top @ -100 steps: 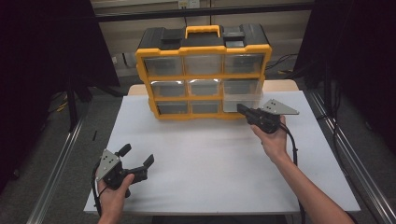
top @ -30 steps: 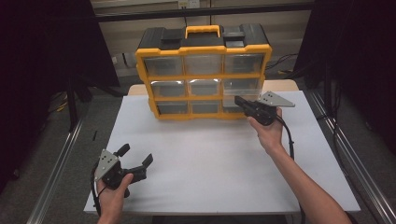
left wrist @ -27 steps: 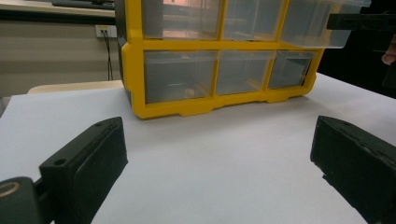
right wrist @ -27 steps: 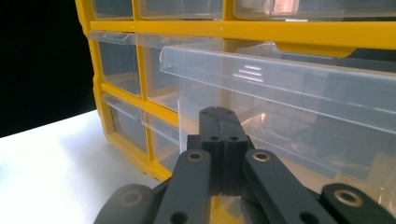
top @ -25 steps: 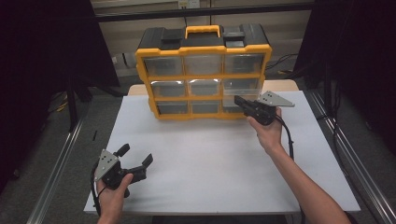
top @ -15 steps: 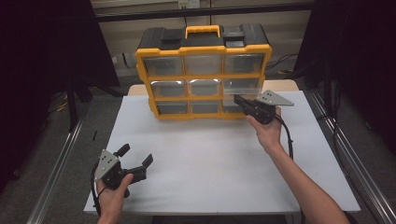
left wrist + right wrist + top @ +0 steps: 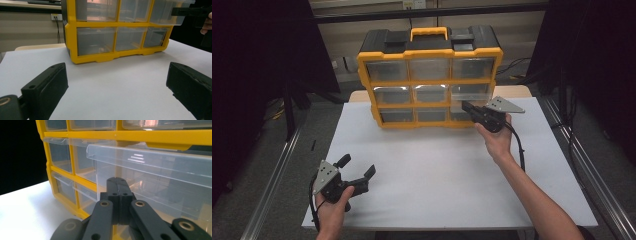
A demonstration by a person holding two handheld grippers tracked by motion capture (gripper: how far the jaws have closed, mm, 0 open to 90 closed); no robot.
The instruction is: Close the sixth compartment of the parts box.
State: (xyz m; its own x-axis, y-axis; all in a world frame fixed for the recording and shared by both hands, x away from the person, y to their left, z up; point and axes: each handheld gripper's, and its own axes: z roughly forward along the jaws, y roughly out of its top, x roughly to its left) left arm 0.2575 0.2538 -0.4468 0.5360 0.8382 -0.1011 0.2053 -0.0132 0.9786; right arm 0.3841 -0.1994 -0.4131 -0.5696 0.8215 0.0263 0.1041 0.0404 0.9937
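Near the front left corner of the white table (image 7: 432,175), the left gripper (image 7: 360,174) rests in the person's hand with its jaws spread wide and nothing between them; in the left gripper view its two black jaws stand far apart over bare tabletop. Farther back, toward the rear right of the table, the right gripper (image 7: 468,106) has its jaws pressed together, tips at the front of a clear drawer (image 7: 155,170). That drawer, the right one of the middle row, juts out of the yellow organiser (image 7: 430,80), which stands upright along the table's rear edge.
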